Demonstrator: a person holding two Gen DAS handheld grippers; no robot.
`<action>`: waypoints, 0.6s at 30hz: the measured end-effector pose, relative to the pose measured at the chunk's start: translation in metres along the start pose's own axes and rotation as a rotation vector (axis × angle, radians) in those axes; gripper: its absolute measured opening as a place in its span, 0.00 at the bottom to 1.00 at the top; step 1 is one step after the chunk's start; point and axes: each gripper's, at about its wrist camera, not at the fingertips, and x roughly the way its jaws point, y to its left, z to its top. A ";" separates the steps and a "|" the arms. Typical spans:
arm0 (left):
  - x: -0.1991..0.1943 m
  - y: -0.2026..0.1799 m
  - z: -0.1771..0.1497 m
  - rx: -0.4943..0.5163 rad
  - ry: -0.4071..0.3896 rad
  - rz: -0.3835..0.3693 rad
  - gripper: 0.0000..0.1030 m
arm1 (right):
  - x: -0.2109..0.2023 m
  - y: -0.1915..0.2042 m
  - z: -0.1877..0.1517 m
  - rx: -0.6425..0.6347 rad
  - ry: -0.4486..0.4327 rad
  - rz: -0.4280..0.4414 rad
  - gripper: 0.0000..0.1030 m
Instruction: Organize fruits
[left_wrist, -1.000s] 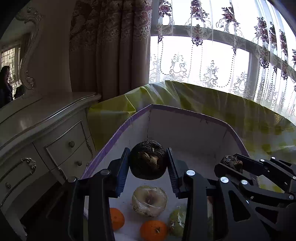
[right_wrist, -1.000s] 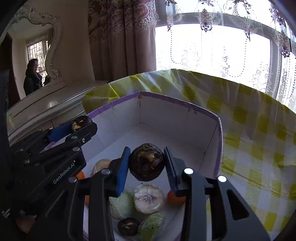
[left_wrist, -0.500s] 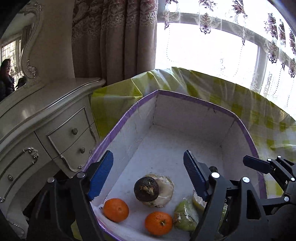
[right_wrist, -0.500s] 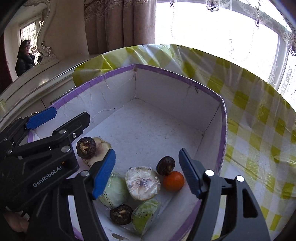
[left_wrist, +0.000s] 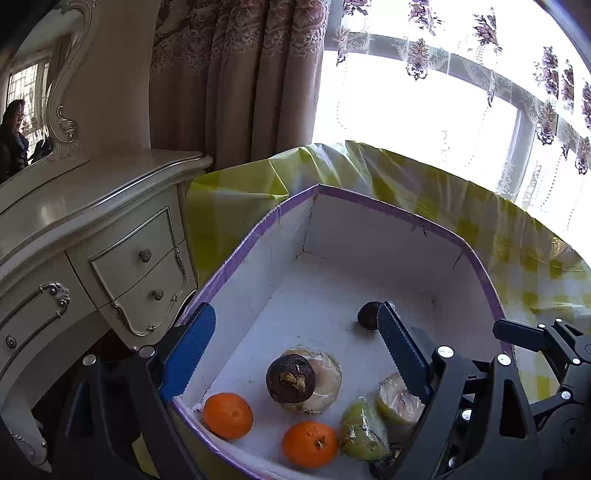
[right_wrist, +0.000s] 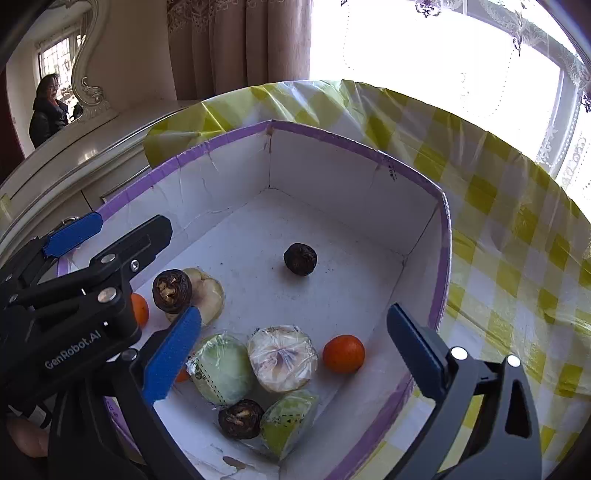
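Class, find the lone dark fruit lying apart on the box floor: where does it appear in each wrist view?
Left wrist: lone dark fruit right of centre, partly behind the right finger.
Right wrist: mid-frame, on open floor.
Shared landmark: box back corner.

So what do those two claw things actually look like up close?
Both are black, angular plastic frames studded with silver screws. Each gripper ends in two flat fingers with ribbed pads, bright blue on some, darker navy on others. The left gripper, seen from the right camera, carries white "GenRobot.AI" lettering. The right gripper matches it. No cables or sleeves show.
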 end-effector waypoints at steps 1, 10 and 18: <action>0.001 -0.001 0.001 0.011 0.016 0.008 0.84 | 0.002 -0.001 0.001 0.001 0.024 -0.005 0.98; 0.001 0.000 0.011 0.001 0.152 0.029 0.84 | 0.013 -0.011 0.005 0.098 0.233 0.071 0.98; 0.020 -0.007 0.015 0.058 0.358 0.032 0.84 | 0.013 -0.009 0.005 0.094 0.271 0.054 0.98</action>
